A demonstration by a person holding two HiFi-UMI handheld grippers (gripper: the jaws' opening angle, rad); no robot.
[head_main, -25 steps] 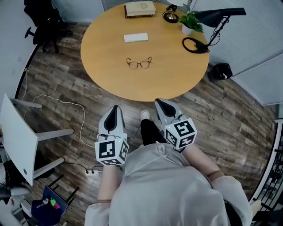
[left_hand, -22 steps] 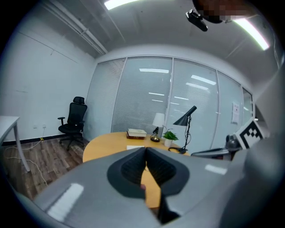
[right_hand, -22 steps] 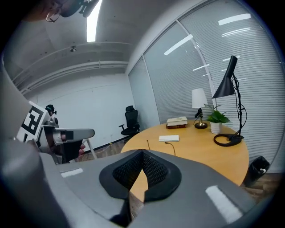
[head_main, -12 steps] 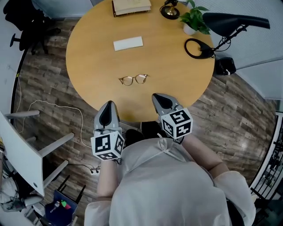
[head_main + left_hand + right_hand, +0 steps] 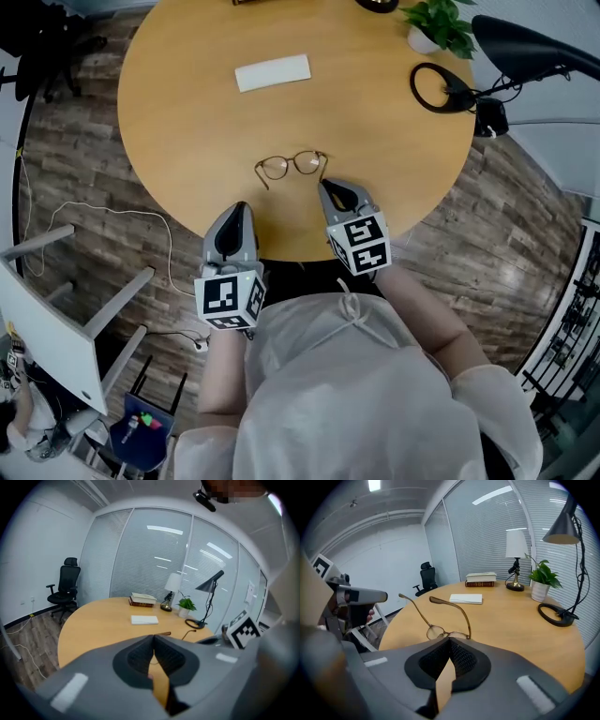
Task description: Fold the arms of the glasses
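While the left gripper (image 5: 153, 637) has its jaws pressed together on nothing, the right gripper (image 5: 450, 640) shows the same, its jaws closed tip to tip and empty. Just past the right gripper's tips lie the glasses (image 5: 291, 165), a thin brown frame with round lenses. They rest on the round wooden table (image 5: 187, 122) near its front edge, with both arms unfolded and spread. In the right gripper view the lenses sit right behind the jaw tips, partly hidden by them, and the two arms reach up and away. In the head view those tips lie just beside the frame's right arm, and whether they touch it cannot be told. The left gripper hangs over the table's near rim, left of the glasses and apart from them. Beyond the glasses, toward the middle of the table, lies a flat white box (image 5: 273, 72). At the far right stands a black desk lamp (image 5: 441, 89) with a ring-shaped base, and a small potted plant (image 5: 441, 28) is next to it. A stack of books (image 5: 480, 579) and a white-shaded lamp (image 5: 516, 545) stand at the far edge. A black office chair (image 5: 63, 592) stands on the wood-plank floor (image 5: 84, 187) to the left of the table.
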